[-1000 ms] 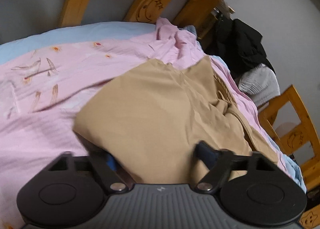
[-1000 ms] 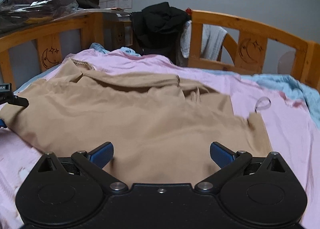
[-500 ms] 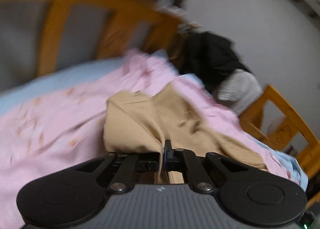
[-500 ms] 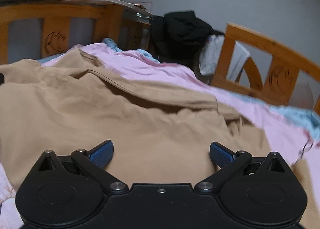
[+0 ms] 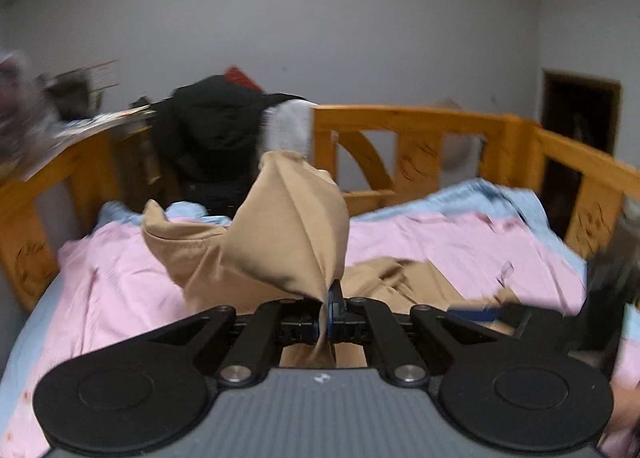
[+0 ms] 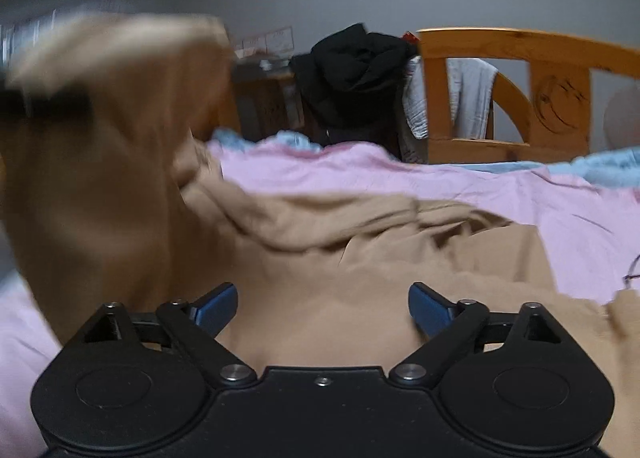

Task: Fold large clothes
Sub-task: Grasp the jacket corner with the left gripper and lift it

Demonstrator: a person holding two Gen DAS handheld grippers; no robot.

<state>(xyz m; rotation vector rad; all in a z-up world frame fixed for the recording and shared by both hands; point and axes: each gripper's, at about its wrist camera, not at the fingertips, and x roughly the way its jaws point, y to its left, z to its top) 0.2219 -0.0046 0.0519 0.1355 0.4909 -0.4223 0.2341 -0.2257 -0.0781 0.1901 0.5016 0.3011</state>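
Note:
A large tan garment (image 6: pixel 360 258) lies on the pink bed sheet (image 6: pixel 440 178). My left gripper (image 5: pixel 329 314) is shut on an edge of the tan garment (image 5: pixel 288 230) and holds that part lifted above the bed; the lifted flap shows blurred at the left of the right wrist view (image 6: pixel 100 138). My right gripper (image 6: pixel 322 304) is open, low over the garment's near part, with nothing between its blue pads (image 6: pixel 216 304). It also shows blurred at the right edge of the left wrist view (image 5: pixel 520 312).
An orange wooden bed rail (image 5: pixel 420 146) runs around the bed. A black jacket (image 6: pixel 352 74) and a white cloth (image 6: pixel 468 98) hang over the rail at the far side. A light blue sheet (image 5: pixel 500 198) lies under the pink one.
My left gripper closed on the garment's edge and lifted it, swinging toward the right. My right gripper stayed open and moved in lower over the garment.

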